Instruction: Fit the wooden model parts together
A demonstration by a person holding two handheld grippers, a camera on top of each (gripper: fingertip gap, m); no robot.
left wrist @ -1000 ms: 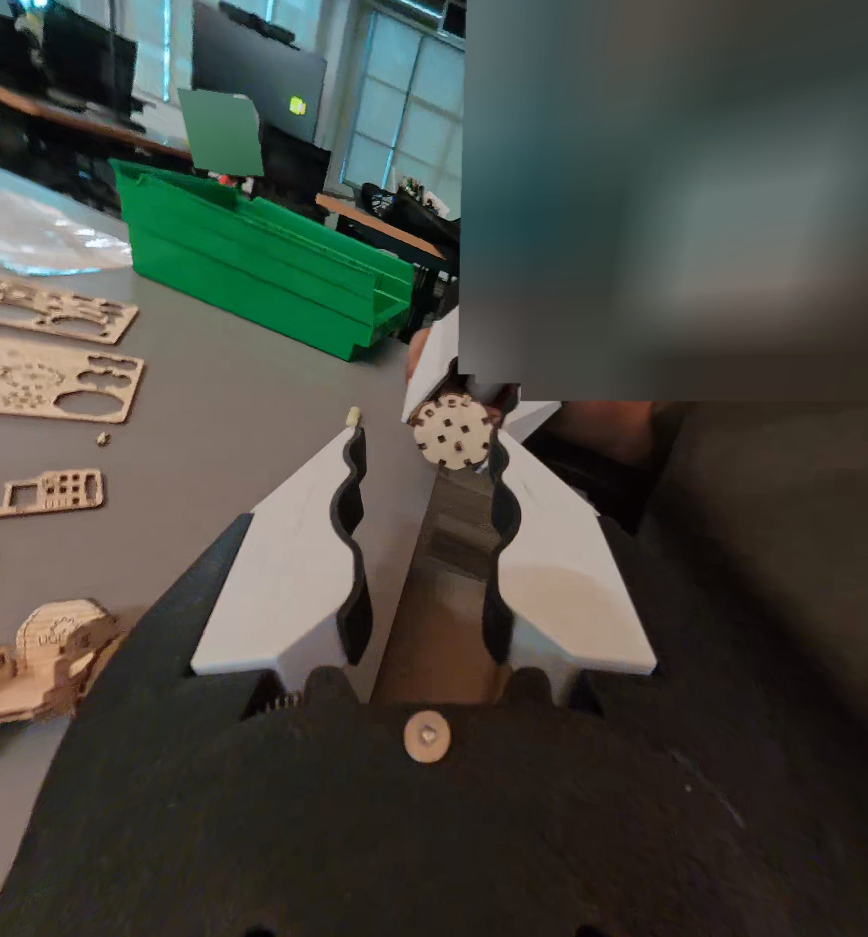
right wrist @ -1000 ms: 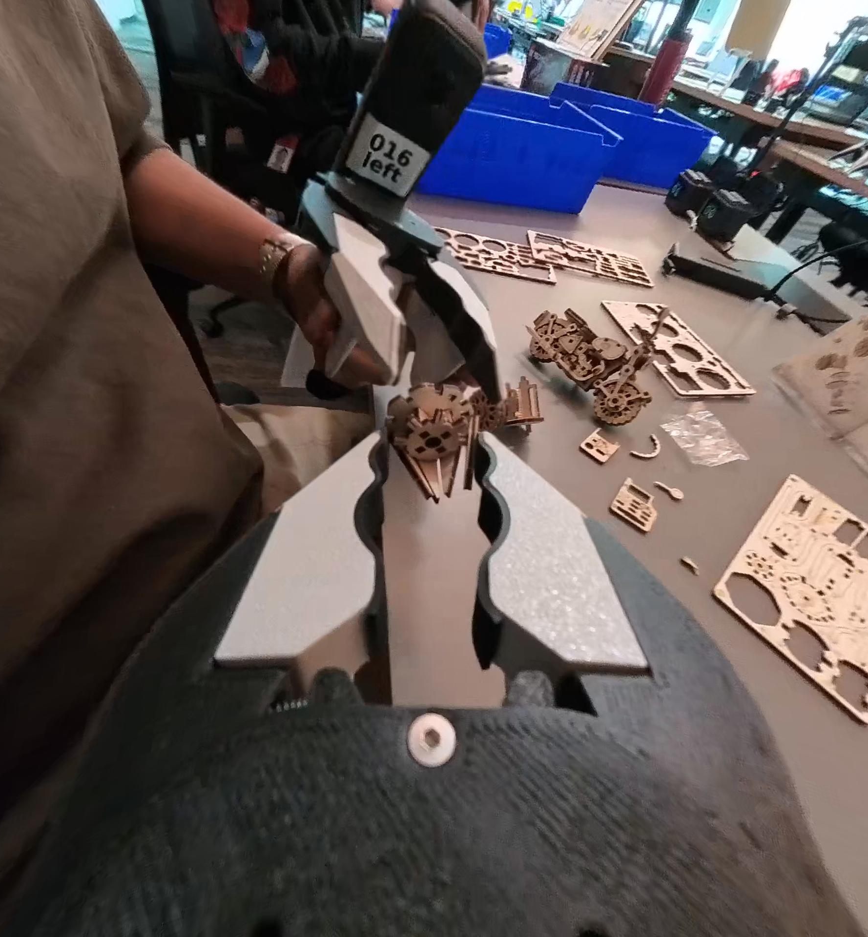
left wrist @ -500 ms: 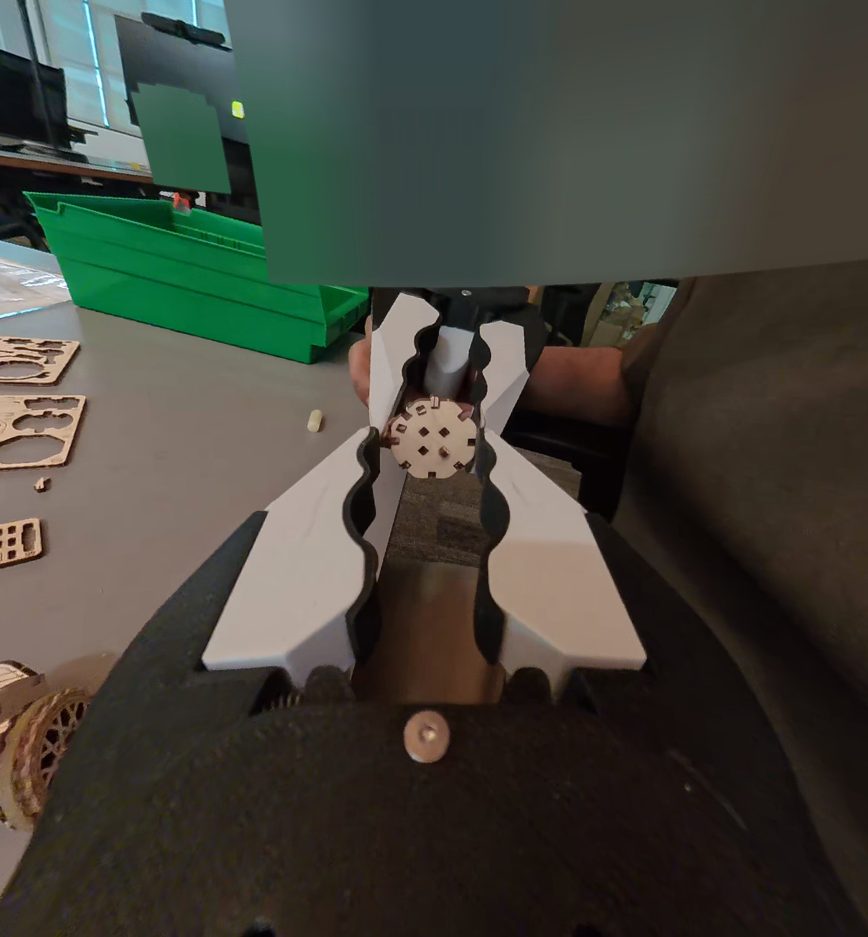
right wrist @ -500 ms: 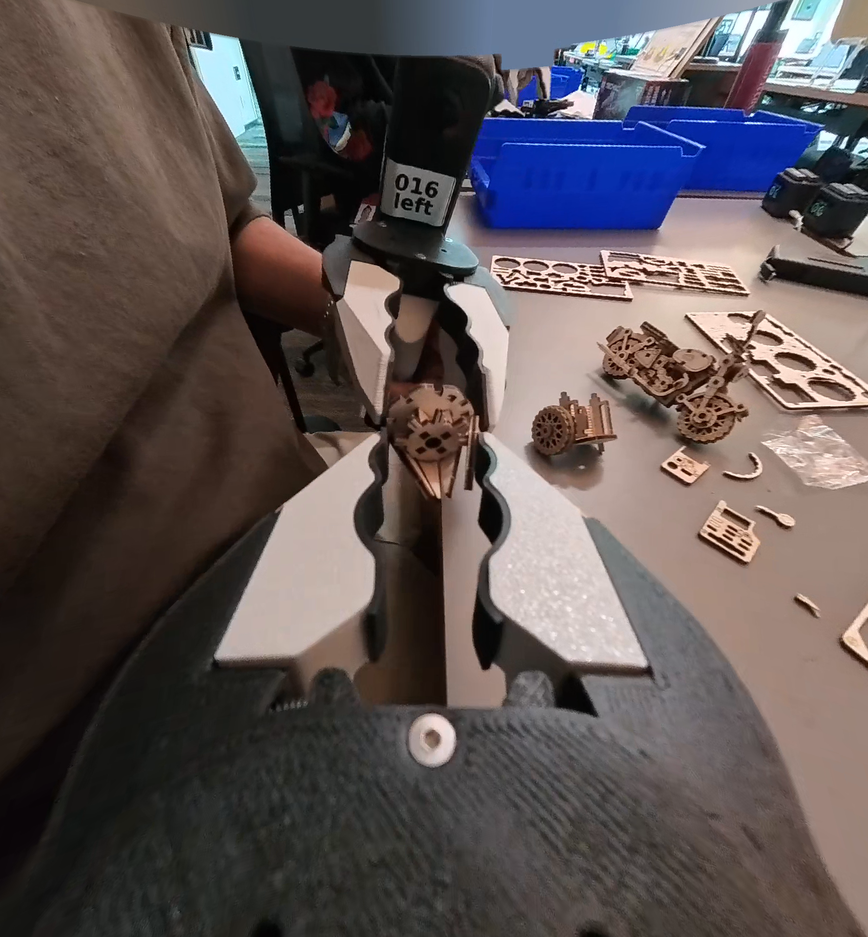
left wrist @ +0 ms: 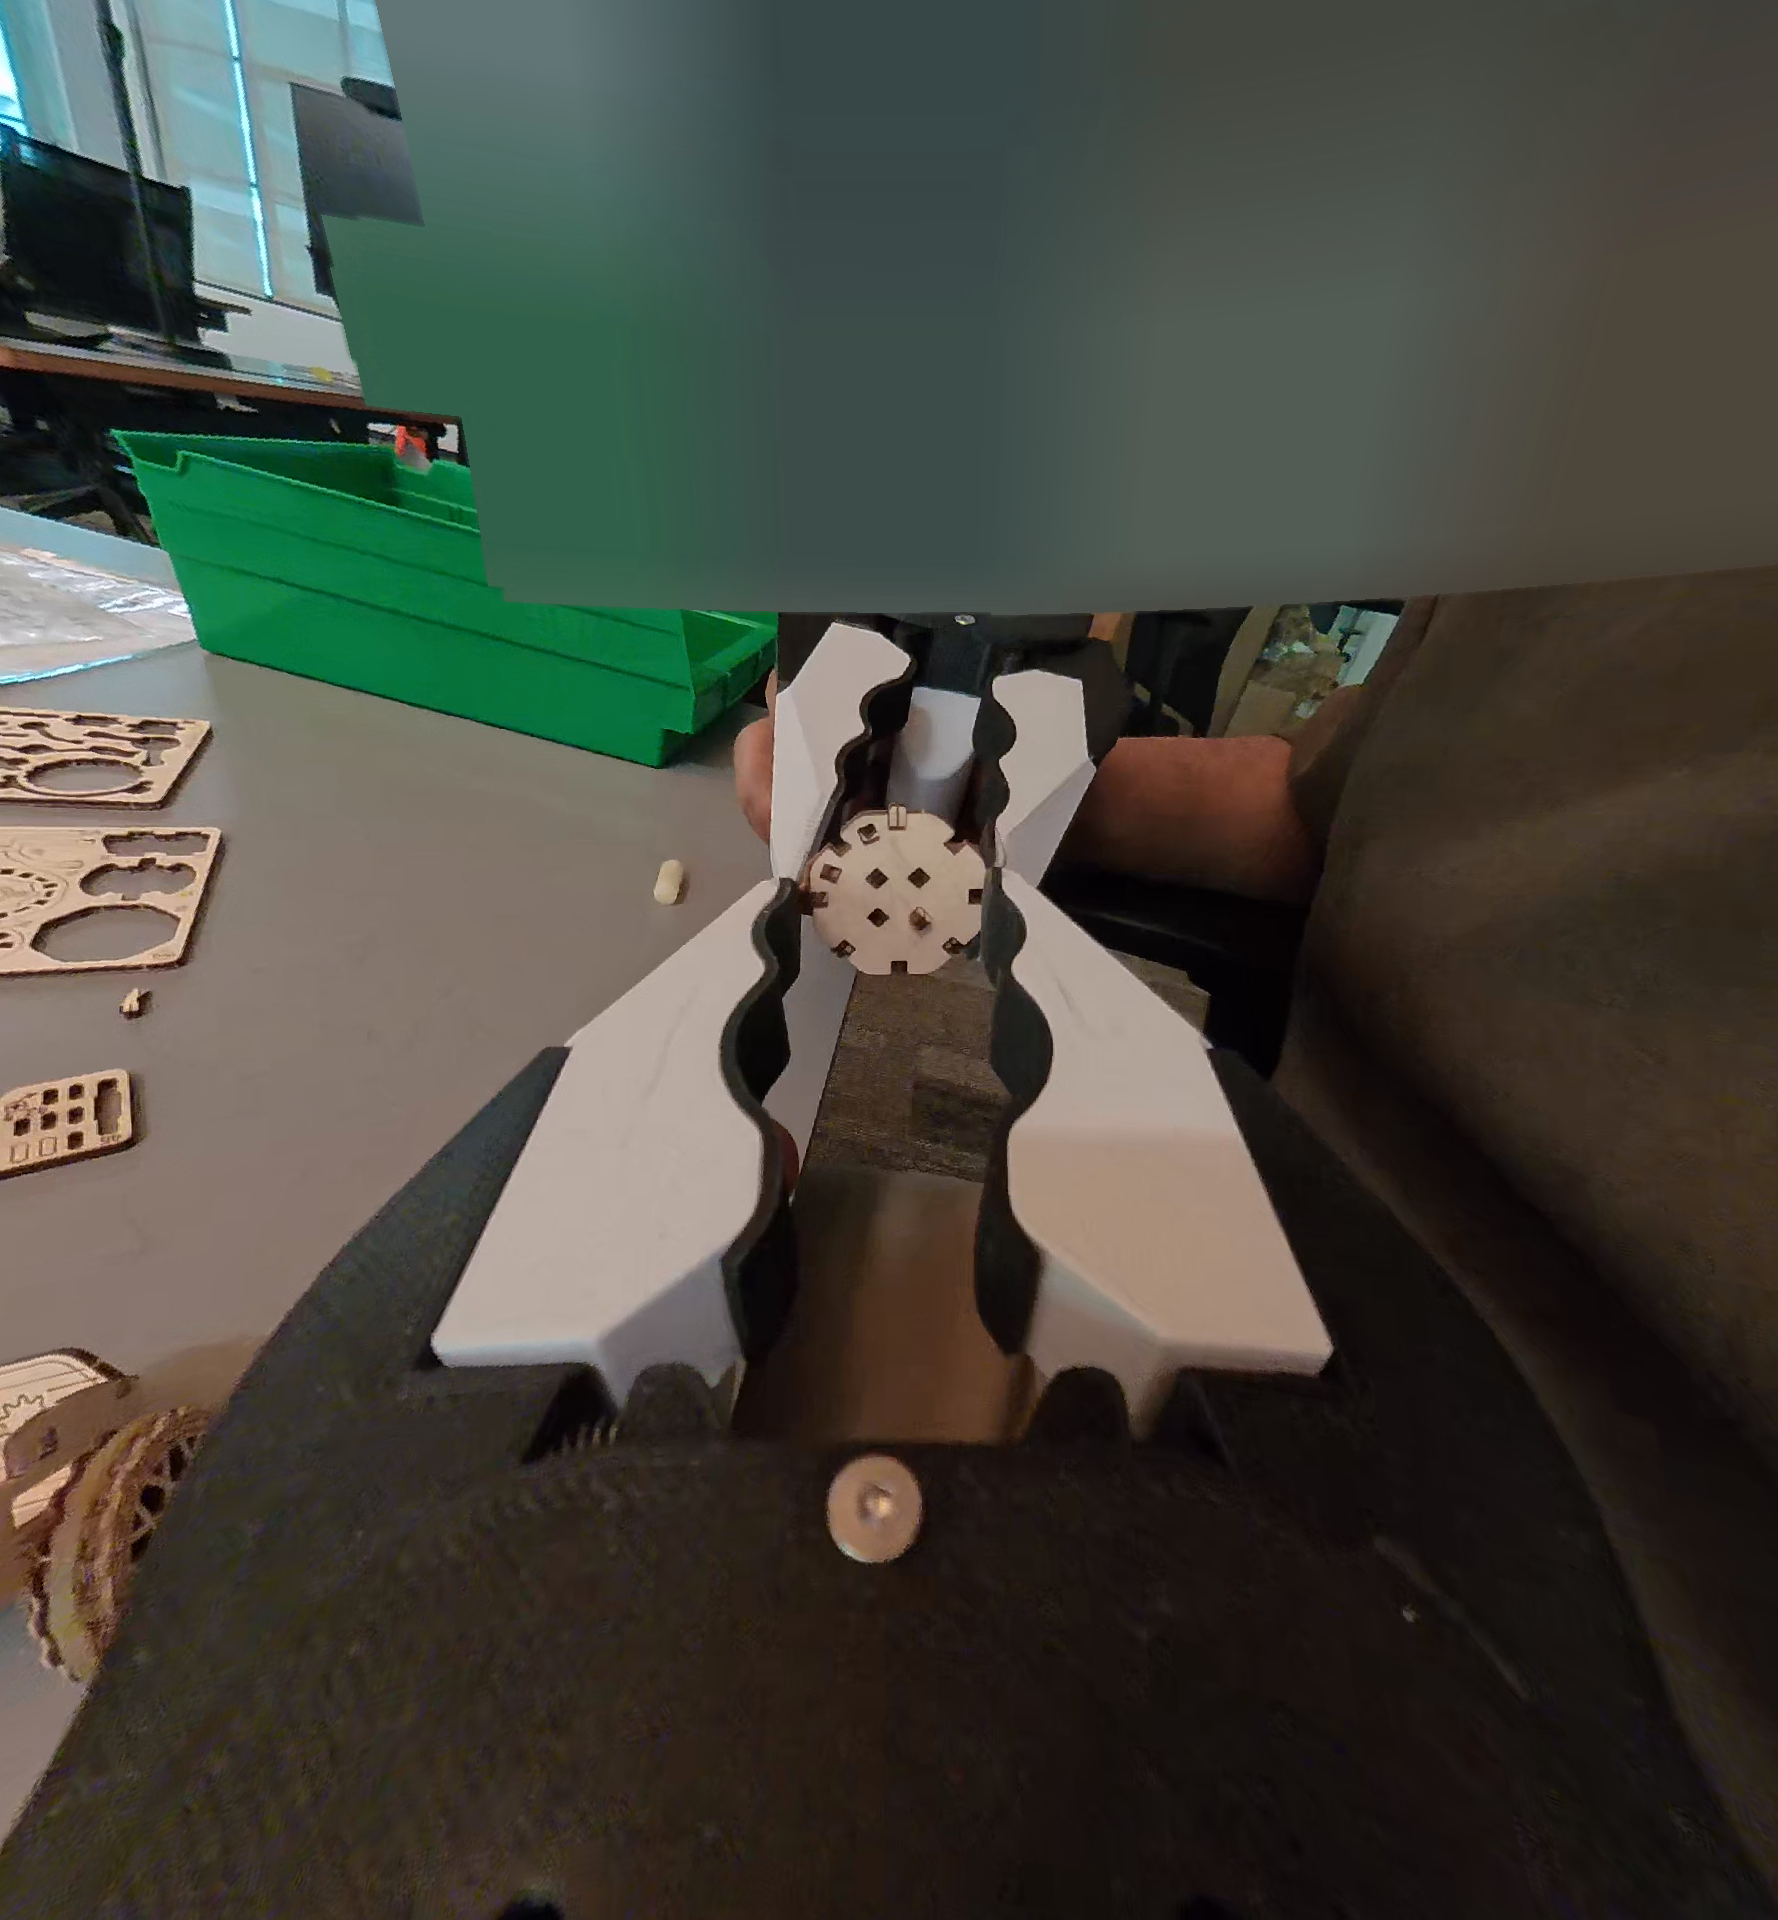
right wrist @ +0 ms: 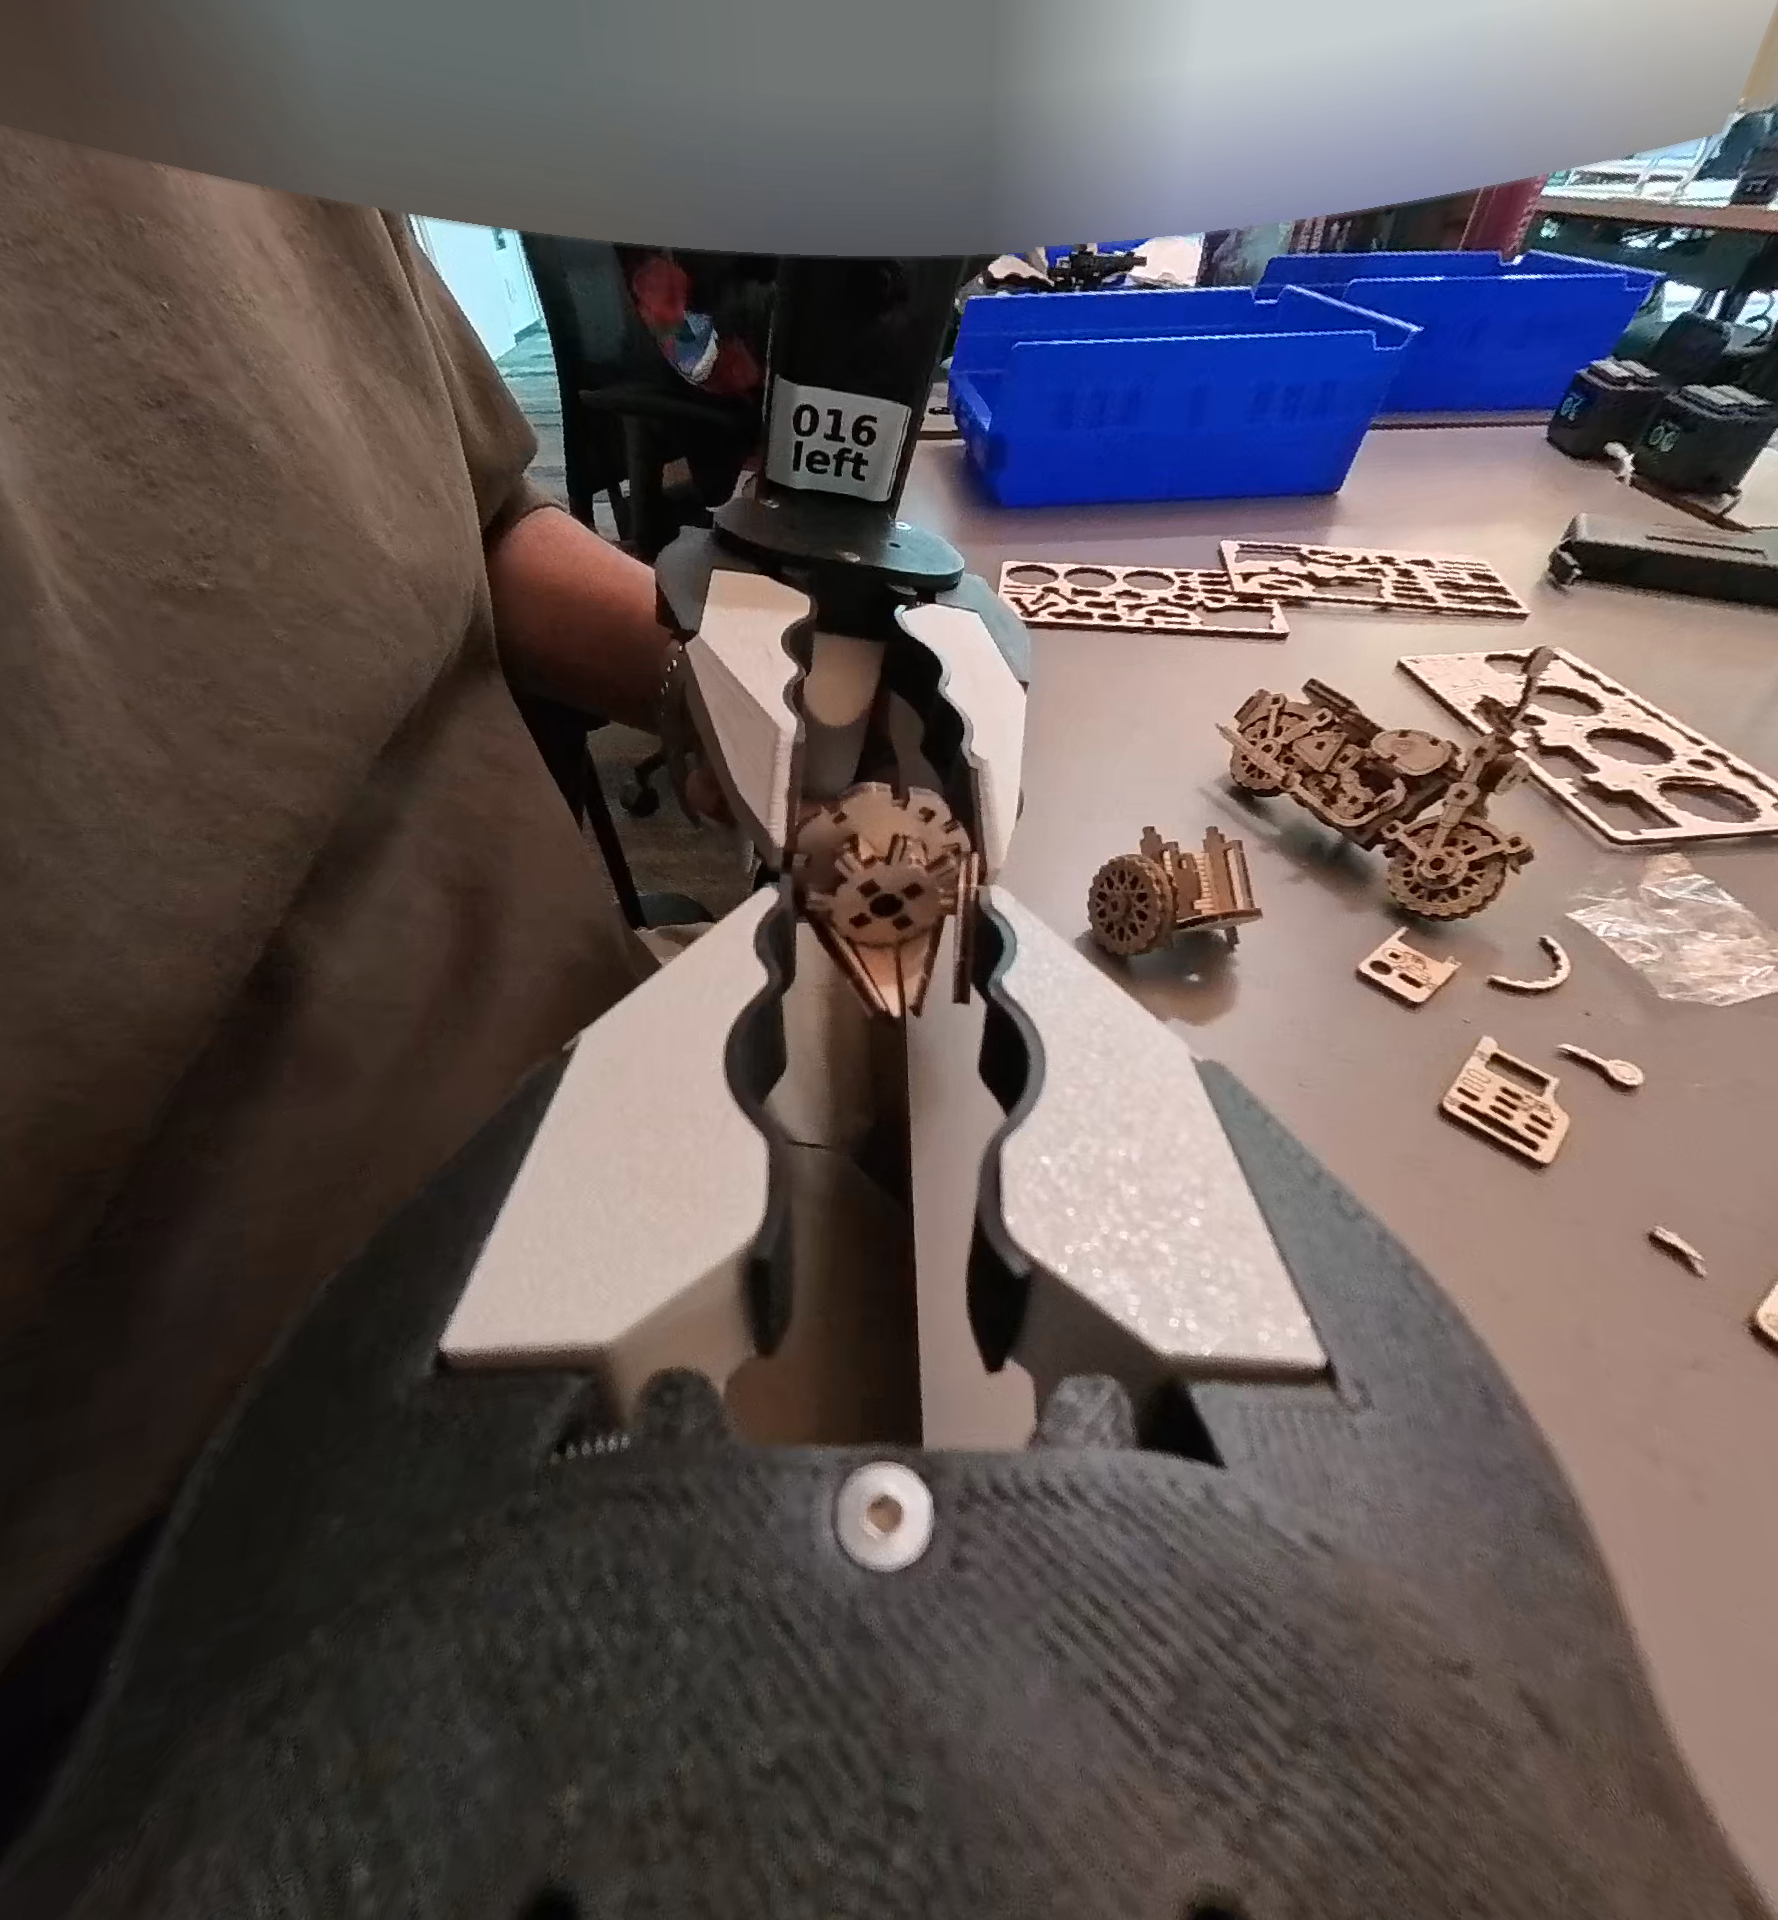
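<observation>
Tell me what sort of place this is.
Probably a shared workshop or lab: a grey worktable strewn with laser-cut wooden part sheets, blue storage bins and a green one, with monitors on desks behind.

Both white-fingered black grippers face each other tip to tip off the table edge: left gripper (left wrist: 890, 909) and right gripper (right wrist: 880, 904), jaws narrowed around something.
</observation>
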